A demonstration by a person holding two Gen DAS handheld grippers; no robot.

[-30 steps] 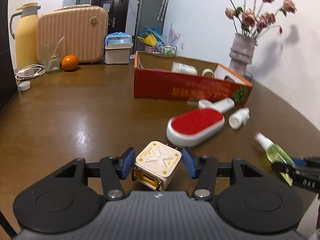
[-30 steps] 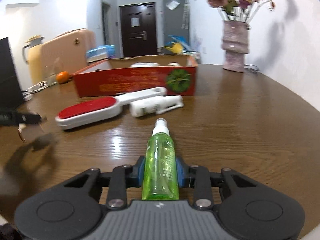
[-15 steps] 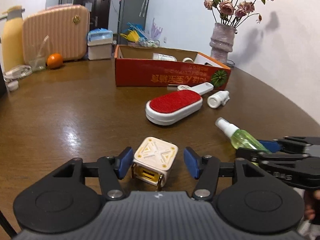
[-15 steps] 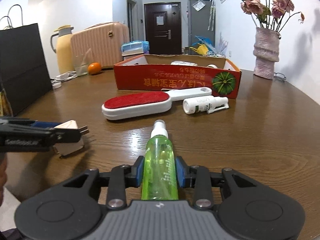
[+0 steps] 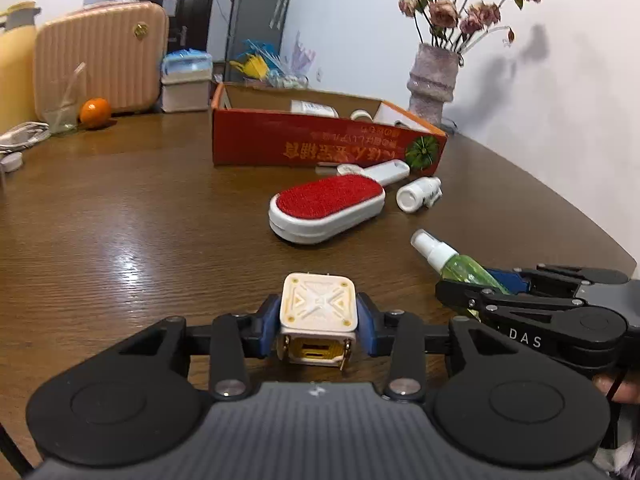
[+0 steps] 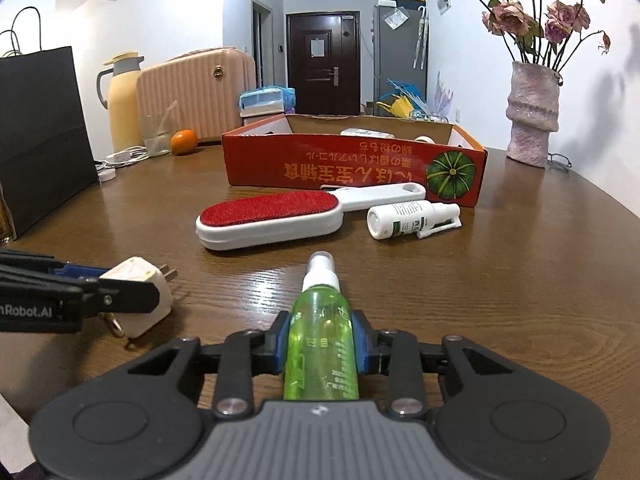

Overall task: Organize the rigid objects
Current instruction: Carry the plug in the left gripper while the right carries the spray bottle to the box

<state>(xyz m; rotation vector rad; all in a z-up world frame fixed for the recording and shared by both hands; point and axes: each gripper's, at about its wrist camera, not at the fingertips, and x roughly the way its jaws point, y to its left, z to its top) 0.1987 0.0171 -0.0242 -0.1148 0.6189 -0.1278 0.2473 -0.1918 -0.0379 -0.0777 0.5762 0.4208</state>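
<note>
lint brush (image 6: 270,220) before box (image 6: 352,168) | white bottle (image 6: 412,220) right of brush

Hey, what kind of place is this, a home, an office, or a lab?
Most likely a home, a living or dining area. A wooden table holds a vase of dried flowers, a pink suitcase and a thermos jug, with a front door behind.

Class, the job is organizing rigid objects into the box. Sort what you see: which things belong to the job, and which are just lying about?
Belong to the job:
plug adapter in the left gripper
green spray bottle in the right gripper
lint brush
white spray bottle
red box

Just lying about:
orange
vase
suitcase
thermos
</note>
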